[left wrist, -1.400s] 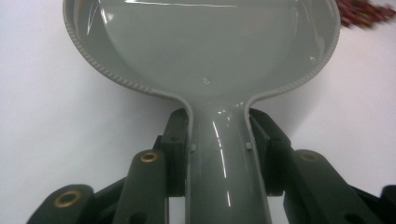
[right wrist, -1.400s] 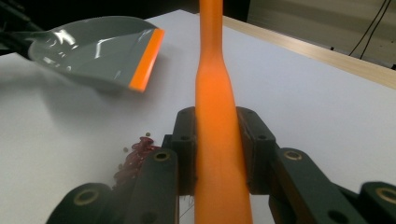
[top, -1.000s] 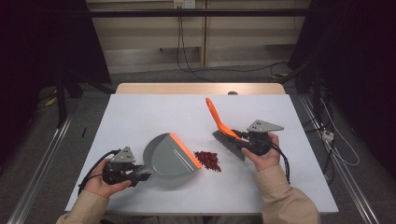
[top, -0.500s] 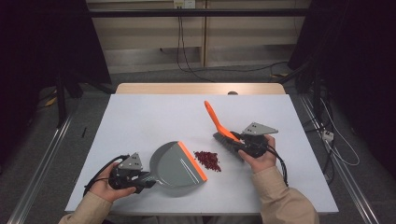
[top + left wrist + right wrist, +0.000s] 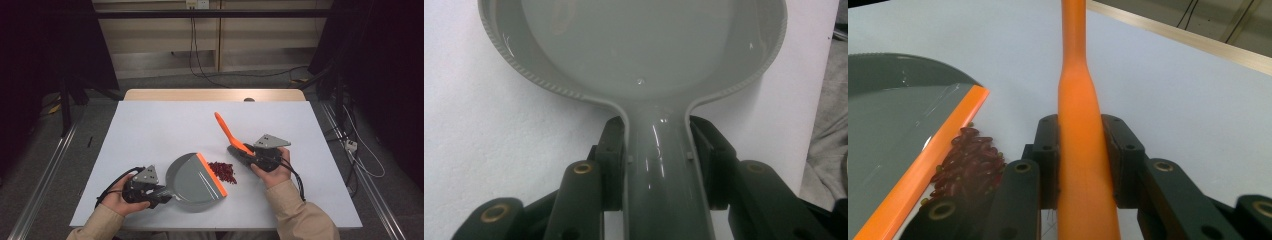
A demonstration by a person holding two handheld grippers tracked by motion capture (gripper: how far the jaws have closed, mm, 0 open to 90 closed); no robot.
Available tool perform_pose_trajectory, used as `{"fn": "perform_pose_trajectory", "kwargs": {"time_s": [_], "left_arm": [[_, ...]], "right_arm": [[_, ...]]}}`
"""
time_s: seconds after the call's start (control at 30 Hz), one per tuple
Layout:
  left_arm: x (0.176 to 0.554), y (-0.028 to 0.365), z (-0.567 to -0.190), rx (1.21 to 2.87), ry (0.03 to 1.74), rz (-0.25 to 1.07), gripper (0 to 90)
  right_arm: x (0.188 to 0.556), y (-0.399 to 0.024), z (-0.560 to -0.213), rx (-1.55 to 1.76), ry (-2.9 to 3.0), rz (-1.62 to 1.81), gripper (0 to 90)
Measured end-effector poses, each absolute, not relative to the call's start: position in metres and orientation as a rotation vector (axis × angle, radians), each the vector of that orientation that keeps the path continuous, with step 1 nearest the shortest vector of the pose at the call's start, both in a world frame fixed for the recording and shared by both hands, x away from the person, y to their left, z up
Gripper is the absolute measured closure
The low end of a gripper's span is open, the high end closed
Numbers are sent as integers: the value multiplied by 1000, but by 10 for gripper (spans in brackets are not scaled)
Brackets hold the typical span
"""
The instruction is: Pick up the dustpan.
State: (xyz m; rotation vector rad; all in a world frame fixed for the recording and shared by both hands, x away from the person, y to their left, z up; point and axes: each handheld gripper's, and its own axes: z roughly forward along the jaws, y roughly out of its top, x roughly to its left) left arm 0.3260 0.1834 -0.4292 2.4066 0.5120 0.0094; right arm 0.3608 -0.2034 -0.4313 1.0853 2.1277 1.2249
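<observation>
Dustpan (image 5: 196,181) has slid nearer the person since a second ago, its orange lip now just beside the red beans (image 5: 223,171) on the counter (image 5: 165,125), left tongs (image 5: 659,165) clamped on its grey handle, right tongs (image 5: 1083,160) clamped on the orange brush handle (image 5: 1079,125) standing behind the beans.

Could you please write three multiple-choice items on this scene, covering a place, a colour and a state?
1. Where do the red beans lie?
A. inside the dustpan
B. on the table by the dustpan's lip
C. on the floor
2. What colour is the dustpan's lip?
A. orange
B. blue
C. white
3. How is the left hand-held gripper?
A. open
B. shut on nothing
C. shut on the dustpan handle

Key: B, the beans sit beside the lip; A, the edge strip is orange; C, both jaws press the grey dustpan handle.
</observation>
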Motion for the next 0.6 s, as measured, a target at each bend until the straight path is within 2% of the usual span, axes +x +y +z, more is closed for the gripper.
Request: {"fn": "perform_pose_trajectory", "kwargs": {"time_s": [0.6], "left_arm": [[328, 181, -432, 2426, 494, 0, 621]], "right_arm": [[345, -187, -431, 1125, 2086, 1134, 708]]}}
